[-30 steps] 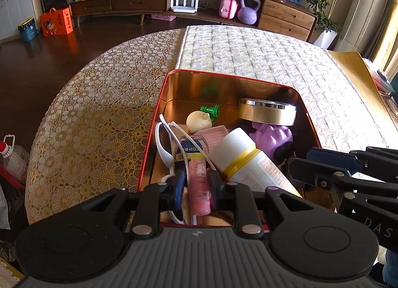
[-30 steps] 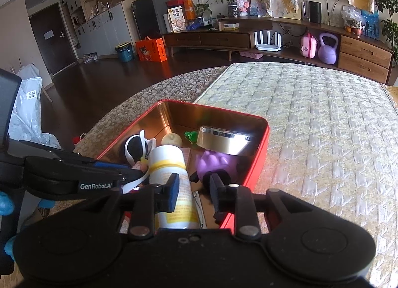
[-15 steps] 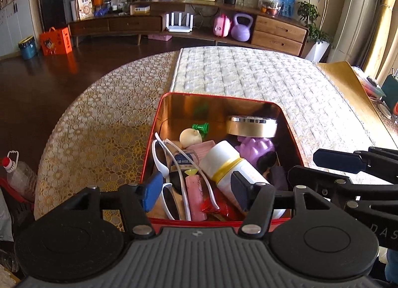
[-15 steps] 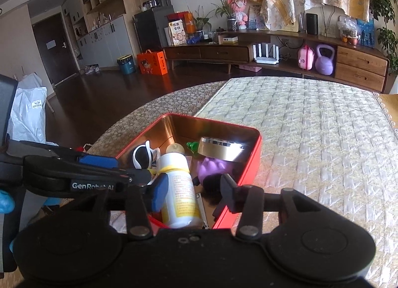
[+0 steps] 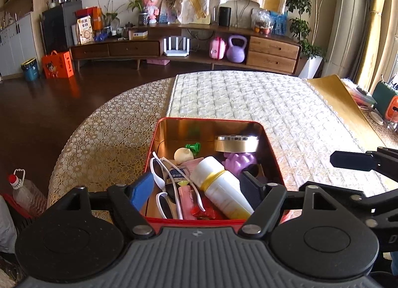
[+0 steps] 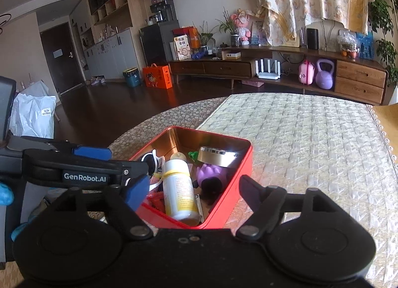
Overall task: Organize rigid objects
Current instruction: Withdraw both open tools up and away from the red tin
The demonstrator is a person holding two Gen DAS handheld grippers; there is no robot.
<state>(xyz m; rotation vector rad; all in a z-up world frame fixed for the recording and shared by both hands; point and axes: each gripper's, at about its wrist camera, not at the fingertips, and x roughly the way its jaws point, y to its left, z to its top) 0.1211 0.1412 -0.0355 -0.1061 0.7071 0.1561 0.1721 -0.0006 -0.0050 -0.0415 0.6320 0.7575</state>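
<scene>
Your left gripper (image 5: 196, 188) and right gripper (image 6: 192, 189) have just been opening, fingers spread and empty: bottle (image 5: 221, 186) and sunglasses (image 5: 161, 176) packed in the red tin (image 5: 271, 153).

Tin (image 5: 159, 138) sits on the table (image 5: 248, 98), lower centre of the left wrist frame. Inside: bottle (image 5: 221, 186) lies centre, pointing toward upper left; sunglasses (image 5: 161, 181) left of it; round tin (image 5: 236, 142) at the back right, resting on a knobbly toy (image 5: 238, 161); small ball (image 5: 183, 155) behind the bottle. Sideboard (image 5: 271, 49) stands beyond the table, upper frame.
</scene>
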